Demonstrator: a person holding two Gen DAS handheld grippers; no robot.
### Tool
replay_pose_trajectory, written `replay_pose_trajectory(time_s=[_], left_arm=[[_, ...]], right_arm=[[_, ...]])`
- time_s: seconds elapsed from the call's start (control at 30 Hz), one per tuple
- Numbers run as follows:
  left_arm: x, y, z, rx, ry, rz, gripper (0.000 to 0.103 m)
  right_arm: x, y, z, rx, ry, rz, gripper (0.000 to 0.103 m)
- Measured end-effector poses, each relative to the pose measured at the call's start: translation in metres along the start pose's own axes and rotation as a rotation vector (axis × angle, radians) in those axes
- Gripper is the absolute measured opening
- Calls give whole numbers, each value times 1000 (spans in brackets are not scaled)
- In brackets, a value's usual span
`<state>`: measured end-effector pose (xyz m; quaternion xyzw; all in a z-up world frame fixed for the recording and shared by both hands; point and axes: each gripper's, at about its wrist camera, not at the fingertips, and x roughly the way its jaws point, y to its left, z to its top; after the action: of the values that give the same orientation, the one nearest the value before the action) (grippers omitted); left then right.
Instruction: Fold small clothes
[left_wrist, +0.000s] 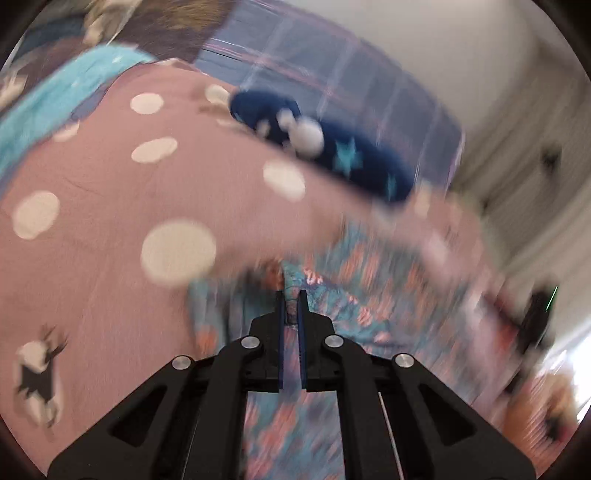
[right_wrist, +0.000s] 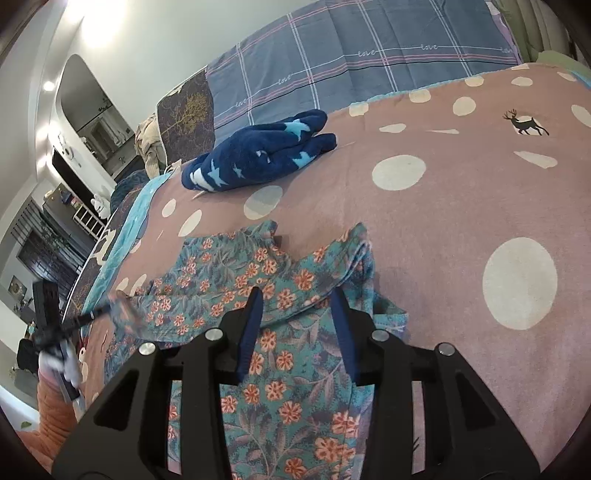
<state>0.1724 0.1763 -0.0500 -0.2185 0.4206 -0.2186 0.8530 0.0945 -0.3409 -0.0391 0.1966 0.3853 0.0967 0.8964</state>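
A teal floral garment (right_wrist: 280, 332) with orange flowers lies on the pink polka-dot bedspread (right_wrist: 461, 221). My right gripper (right_wrist: 297, 295) is open, its two blue-padded fingers held over the middle of the garment. My left gripper (left_wrist: 291, 295) is shut on a fold of the floral garment (left_wrist: 332, 280); that view is motion-blurred. In the right wrist view the left gripper (right_wrist: 118, 308) holds the garment's left edge, lifted off the bed.
A folded navy fleece piece with light blue stars (right_wrist: 258, 155) lies further back on the bedspread, also in the left wrist view (left_wrist: 332, 155). Behind it are a blue plaid sheet (right_wrist: 351, 55) and a dark pillow (right_wrist: 186, 110). The bed's left edge drops off toward the room.
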Motion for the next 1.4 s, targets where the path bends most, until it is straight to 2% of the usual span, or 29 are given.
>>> replay_pose_trajectory(time_s=[0.03,0.07,0.1,0.17,0.2,0.23,0.27,0.3,0.37,0.47,0.6,0.67,0.77,0.83,0.87,0.9,0.93,1.03,1.1,1.17,1.2,1.27,1.3,1.33,1.4], left_arm=[[2,13,13,-99,-39,-32,6],[6,27,24,-186,-81,-34,6],[11,30,30,-213,-107,-15,6],[16,36,38,-196,-150,77,9],[20,35,39,-173,-141,94,15],[23,33,37,-144,-116,71,26],[25,29,33,-108,-96,46,32],[26,24,29,-65,-79,47,43],[31,14,19,45,-43,101,44],[50,0,4,225,56,198,46],[81,-9,3,368,128,332,55],[97,-11,14,392,132,358,55],[118,-5,39,328,121,384,55],[116,6,54,230,77,388,55],[112,11,57,195,67,364,55],[108,13,56,181,66,342,55],[106,18,55,168,78,307,55],[110,27,51,125,138,224,55],[111,27,52,120,135,201,54],[112,22,50,106,141,152,25],[115,18,48,92,155,118,7],[117,7,47,109,136,119,7],[113,-2,47,151,106,141,7],[106,-10,48,180,72,148,7],[86,-21,54,200,1,127,7]], right_arm=[[1,-1,1,10,-3,-2,39],[2,-3,2,26,-8,-5,39],[3,-5,2,37,-10,-7,39],[3,-8,2,51,-13,-12,40],[3,-9,1,49,-13,-19,40],[2,-9,0,36,-12,-31,41],[1,-10,-1,22,-11,-45,42],[1,-11,-2,0,-10,-71,45],[4,-15,-2,-26,0,-114,47],[16,-14,-4,-97,39,-199,55],[54,4,-12,-332,154,-318,65],[70,7,-6,-391,163,-352,65],[84,2,11,-378,144,-358,66],[90,-13,34,-274,96,-352,66],[89,-27,45,-176,75,-355,66],[87,-37,51,-105,66,-337,65],[84,-50,56,-29,62,-281,64],[82,-63,54,25,79,-159,64],[86,-69,50,53,96,-90,65],[90,-71,52,73,99,-41,65],[93,-71,53,83,102,-11,60],[101,-66,56,94,130,54,28],[104,-59,55,80,155,70,7],[103,-51,53,55,162,65,7],[83,-33,54,-31,76,18,6]])
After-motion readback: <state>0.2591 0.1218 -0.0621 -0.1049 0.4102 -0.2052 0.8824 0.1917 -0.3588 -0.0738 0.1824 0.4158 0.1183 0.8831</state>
